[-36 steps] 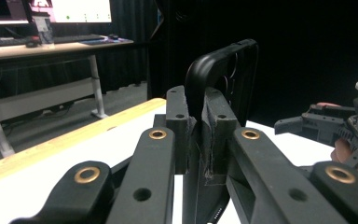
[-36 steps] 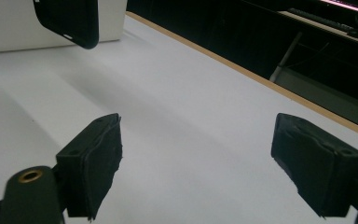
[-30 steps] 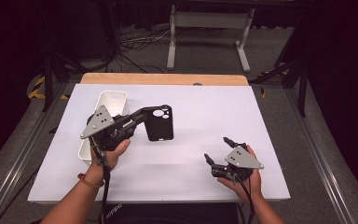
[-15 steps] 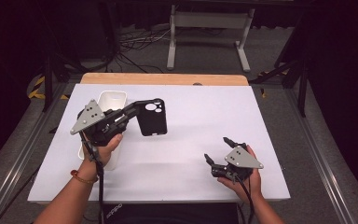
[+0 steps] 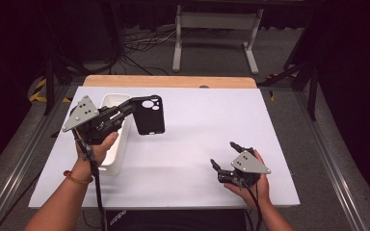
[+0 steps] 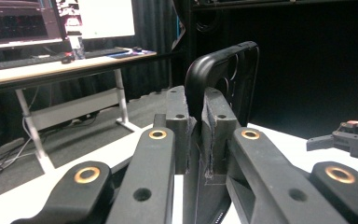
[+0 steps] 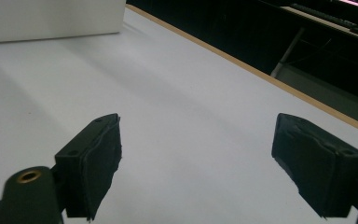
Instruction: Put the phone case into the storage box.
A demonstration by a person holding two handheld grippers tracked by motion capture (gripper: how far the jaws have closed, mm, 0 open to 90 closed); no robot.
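Note:
A black phone case point(image 5: 150, 115) with a round camera cut-out hangs in the air above the white table point(image 5: 202, 120), just right of the white bin point(image 5: 116, 139). My left gripper point(image 5: 134, 105) is shut on its edge; in the left gripper view the case point(image 6: 223, 74) stands upright between the two pads, with the left gripper point(image 6: 195, 135) pinching its rim. My right gripper point(image 5: 224, 156) rests low near the table's front right, held in a hand. Its jaws stand wide apart, and the right gripper point(image 7: 196, 163) has only bare table between them.
The long white bin stands at the table's left side, under my left hand; its wall point(image 7: 51, 18) appears far off in the right gripper view. A wooden strip point(image 5: 168, 81) edges the table's far side. A metal stand point(image 5: 214, 29) and cables lie on the floor beyond.
My left gripper has carried the phone case leftward and up, toward the bin. The right gripper has stayed where it was.

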